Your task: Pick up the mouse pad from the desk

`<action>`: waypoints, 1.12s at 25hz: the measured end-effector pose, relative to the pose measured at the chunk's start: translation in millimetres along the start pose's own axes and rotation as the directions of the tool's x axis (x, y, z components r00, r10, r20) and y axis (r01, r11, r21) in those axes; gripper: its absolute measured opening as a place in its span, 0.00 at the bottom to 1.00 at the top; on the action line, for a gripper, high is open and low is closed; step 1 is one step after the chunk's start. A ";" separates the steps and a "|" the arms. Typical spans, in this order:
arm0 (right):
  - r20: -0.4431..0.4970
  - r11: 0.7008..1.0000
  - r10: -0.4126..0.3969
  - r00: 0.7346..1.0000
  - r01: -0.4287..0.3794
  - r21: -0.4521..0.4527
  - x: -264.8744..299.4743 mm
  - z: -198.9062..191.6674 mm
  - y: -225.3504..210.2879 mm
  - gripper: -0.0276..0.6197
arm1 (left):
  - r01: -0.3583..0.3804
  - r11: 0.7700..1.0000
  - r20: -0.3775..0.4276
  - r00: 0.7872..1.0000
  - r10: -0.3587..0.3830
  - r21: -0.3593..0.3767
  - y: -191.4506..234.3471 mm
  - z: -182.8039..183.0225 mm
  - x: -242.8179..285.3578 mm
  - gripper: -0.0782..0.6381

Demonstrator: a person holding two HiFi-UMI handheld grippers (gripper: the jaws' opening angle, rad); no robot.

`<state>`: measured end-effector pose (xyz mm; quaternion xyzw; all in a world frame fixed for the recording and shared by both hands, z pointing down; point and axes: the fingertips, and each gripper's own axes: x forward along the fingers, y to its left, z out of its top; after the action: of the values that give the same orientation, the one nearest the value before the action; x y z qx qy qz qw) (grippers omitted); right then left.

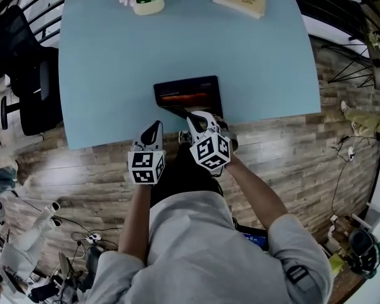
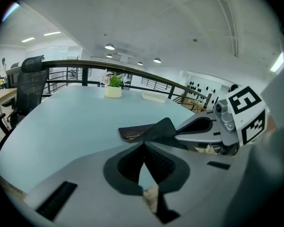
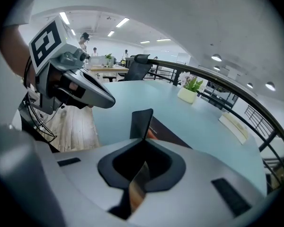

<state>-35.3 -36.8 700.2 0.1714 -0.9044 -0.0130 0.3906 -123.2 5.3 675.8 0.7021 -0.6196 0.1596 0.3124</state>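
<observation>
Mouse pad (image 1: 189,92), judged limp and light, is clamped at its curling near edge by right gripper (image 1: 194,118); left gripper (image 1: 154,128) jaws are closed together, empty.

Left gripper (image 1: 154,128) closed, right gripper (image 1: 194,117) clamped.

Mouse pad (image 1: 187,92): dark, rect., reddish print on top. Lies mostly flat on light-blue desk (image 1: 114,75), nr front edge. Near edge bent up, pinched betw. right gripper (image 1: 191,116) jaws.
</observation>
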 end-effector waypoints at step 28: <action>0.022 0.997 -0.063 0.998 0.064 -0.043 6.2 17.7 -56.3 0.07 | -0.008 0.999 0.033 0.999 0.007 0.034 3.2 49.7 21.3 0.13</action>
<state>-34.9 -93.7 683.5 0.1911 -0.9019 -0.0470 0.3845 -130.6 -42.9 652.1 0.7076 -0.6244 0.1597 0.2898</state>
